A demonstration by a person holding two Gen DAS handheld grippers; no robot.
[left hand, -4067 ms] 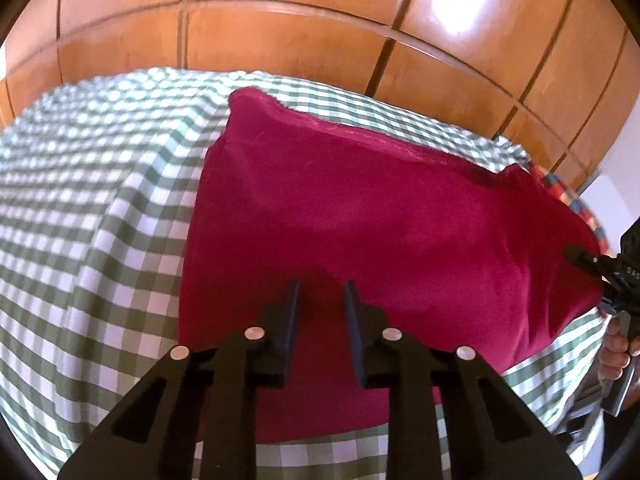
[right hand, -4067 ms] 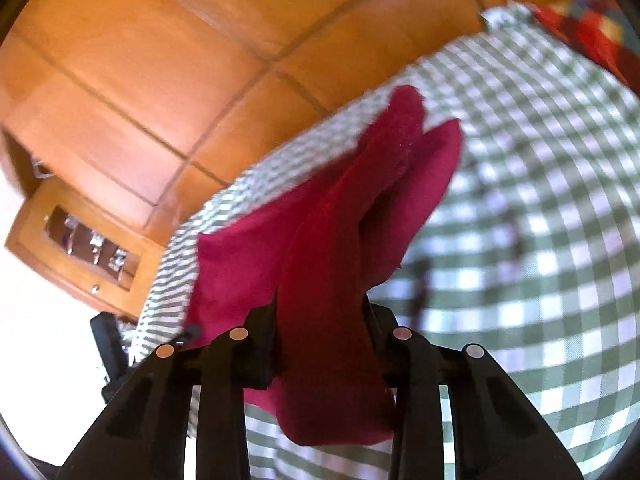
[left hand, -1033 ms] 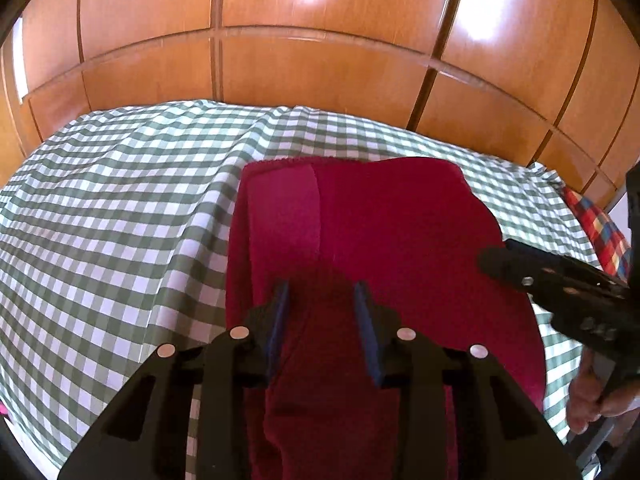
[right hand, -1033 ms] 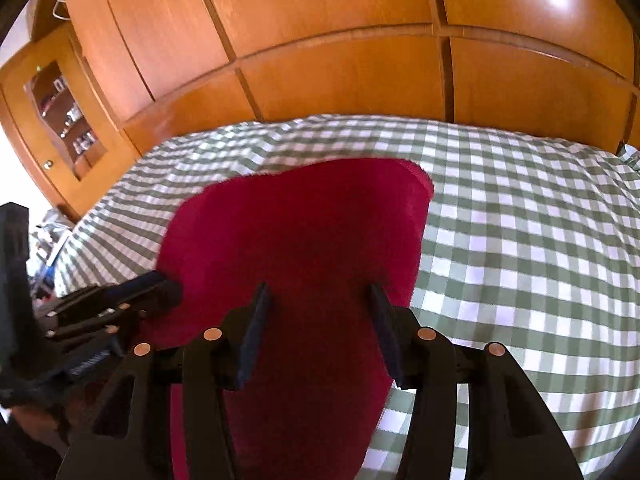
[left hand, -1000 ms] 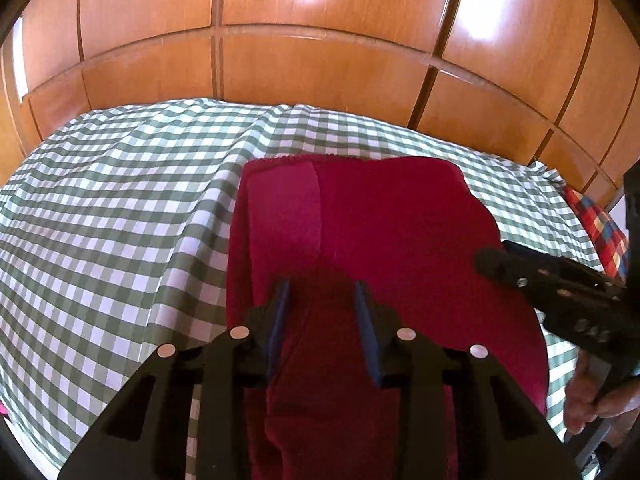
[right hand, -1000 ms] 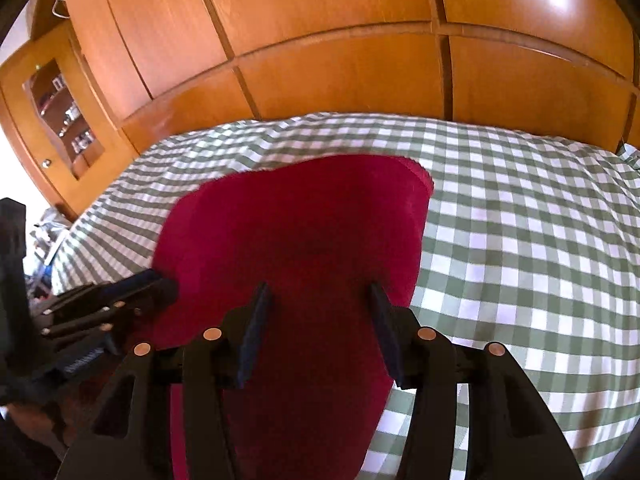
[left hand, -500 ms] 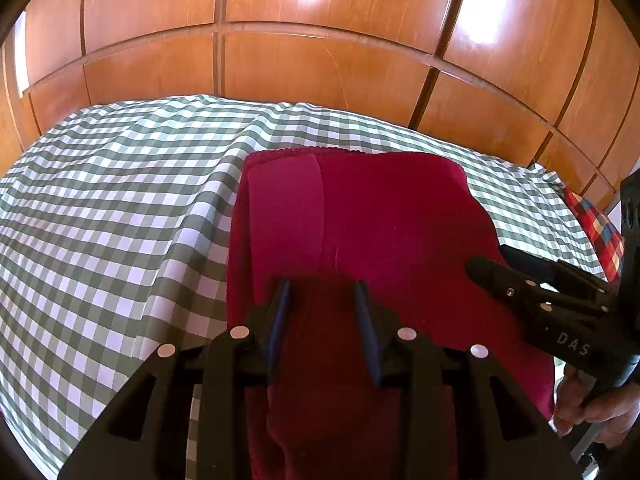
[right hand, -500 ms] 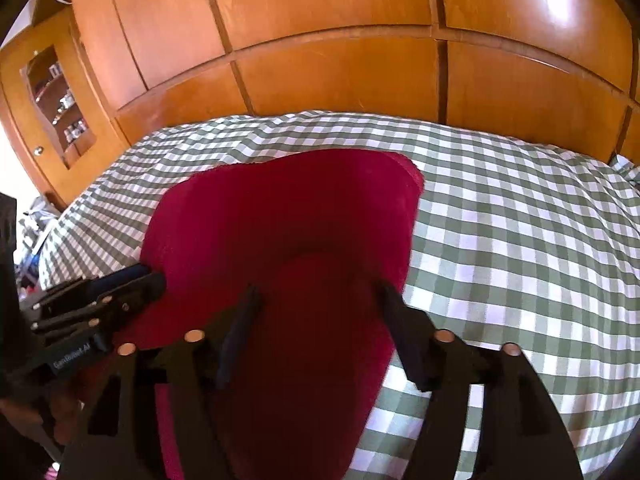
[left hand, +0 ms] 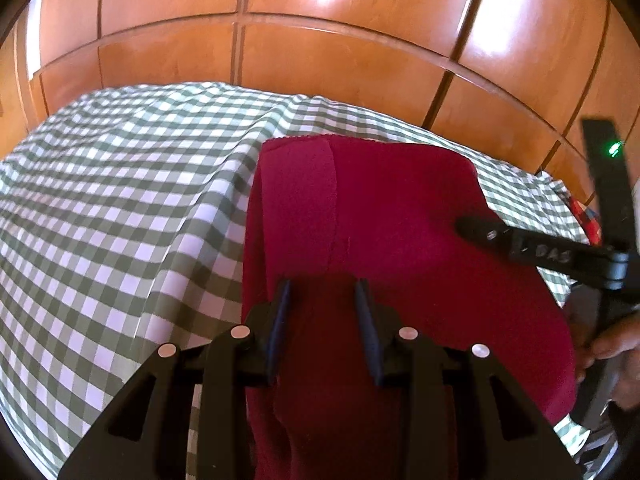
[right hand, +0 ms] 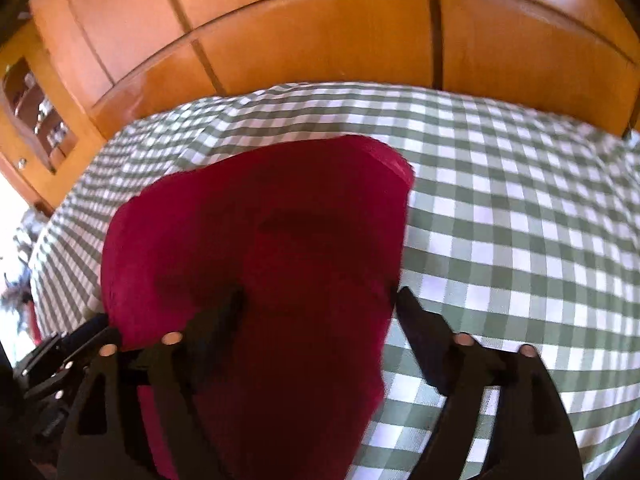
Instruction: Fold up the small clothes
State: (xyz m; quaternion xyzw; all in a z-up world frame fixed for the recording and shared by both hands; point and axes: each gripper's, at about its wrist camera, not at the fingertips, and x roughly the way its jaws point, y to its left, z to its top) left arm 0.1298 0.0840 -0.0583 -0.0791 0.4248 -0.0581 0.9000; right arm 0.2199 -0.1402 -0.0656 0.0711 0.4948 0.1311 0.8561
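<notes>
Left hand-held gripper points down over the near part of the dark red garment, and its blue-padded fingers stand a narrow way apart with a raised fold of the red cloth between them. Whether the pads press on that fold cannot be told from the left wrist view, since the cloth fills the gap and hides the inner faces.

The right hand-held gripper is released: its jaws have just been opening and now stand wide, one finger over the red cloth and the other at the garment's right edge, above the checked cloth. The red fabric lies loose between them, and neither pad presses on it. In the left wrist view the same gripper reaches in from the right, its dark tip over the garment's right half, with part of a hand behind it.

The garment lies folded on the green-and-white checked cloth that covers the surface, nearer the right side of the left wrist view. A flap runs along its left side, with a straight seam line beside it. Glossy wooden panelled doors stand behind the surface. A scrap of red-and-blue plaid fabric shows at the far right edge.
</notes>
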